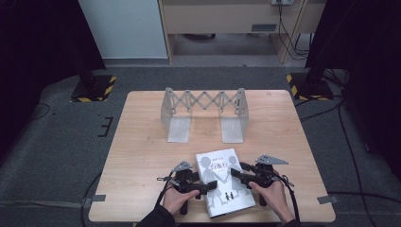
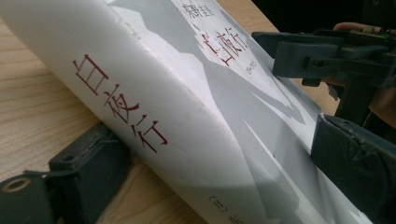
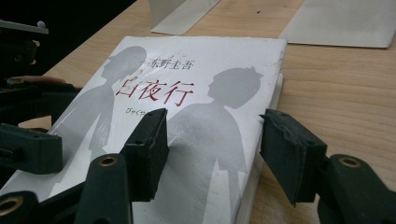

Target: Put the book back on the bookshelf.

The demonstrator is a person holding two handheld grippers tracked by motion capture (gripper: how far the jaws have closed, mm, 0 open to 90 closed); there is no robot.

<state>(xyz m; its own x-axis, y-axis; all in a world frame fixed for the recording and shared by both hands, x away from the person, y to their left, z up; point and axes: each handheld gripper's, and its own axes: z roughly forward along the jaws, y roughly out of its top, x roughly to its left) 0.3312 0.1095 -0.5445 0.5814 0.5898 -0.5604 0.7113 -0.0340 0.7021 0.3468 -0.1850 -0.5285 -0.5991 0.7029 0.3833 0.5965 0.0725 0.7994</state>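
Lying between both tongs, white book [image 1: 223, 182], table [image 1: 142, 156]

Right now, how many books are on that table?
1. The white book lies flat near the table's front edge, between the left gripper and the right gripper. The metal bookstand behind it holds none.

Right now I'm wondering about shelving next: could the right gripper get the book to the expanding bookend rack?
Probably yes. The table between the book and the rack lies bare; the right gripper already straddles the book's edge.
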